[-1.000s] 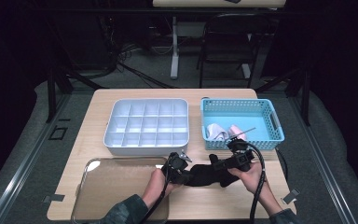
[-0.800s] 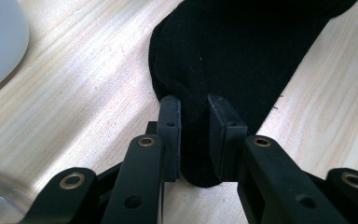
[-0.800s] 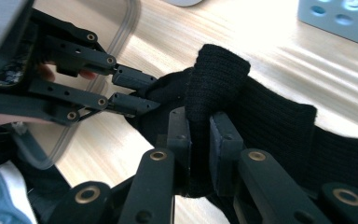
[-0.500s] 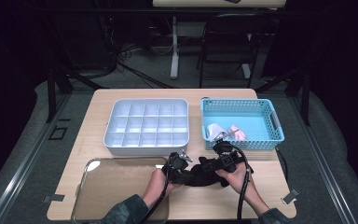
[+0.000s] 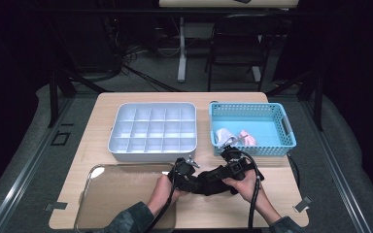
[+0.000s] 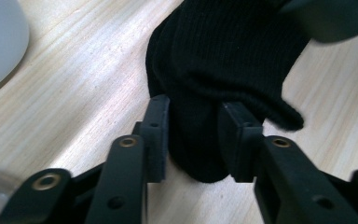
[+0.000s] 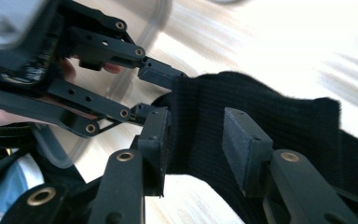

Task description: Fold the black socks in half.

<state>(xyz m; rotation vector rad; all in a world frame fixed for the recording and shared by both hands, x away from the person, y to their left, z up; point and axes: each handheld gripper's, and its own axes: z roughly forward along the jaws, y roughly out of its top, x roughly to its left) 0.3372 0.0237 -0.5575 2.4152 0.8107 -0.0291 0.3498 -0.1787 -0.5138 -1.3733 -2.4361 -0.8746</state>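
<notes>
Black ribbed knit sock [image 5: 212, 178] lies flat on the light wooden table [image 5: 102, 109], near edge, right of centre, just right of the clear plastic tray lid [image 5: 121, 191] and well near of the pale blue-grey compartment tray [image 5: 153, 128] and the light blue perforated plastic basket [image 5: 252, 127], which has a few pale cloth items [image 5: 233, 137] in it. The sock's long axis runs left-right across the table, slightly tilted, right end a bit farther.

Left gripper [image 5: 187, 171] sits at the sock's left end, right gripper [image 5: 233, 162] at its right end; each hand is as close to its own end as the other, so neither is nearer overall.

In the left gripper view the left gripper [image 6: 193, 135] straddles a fold of the sock [image 6: 223, 56]: jaws either side of it, have just been opening, pads loose beside the cloth rather than pinching, as far as can be judged.

Right gripper view: the right gripper [image 7: 196, 149] has the sock's [image 7: 279, 126] edge between its jaws, which have also just been opening; a clear gap at the pads, so released. The left gripper's tips [image 7: 161, 74] meet the same cloth from the far side.

Judgement: both ends are being let go. The next move turns on that left-right axis, since a re-grip has to come in across it, not along it.
</notes>
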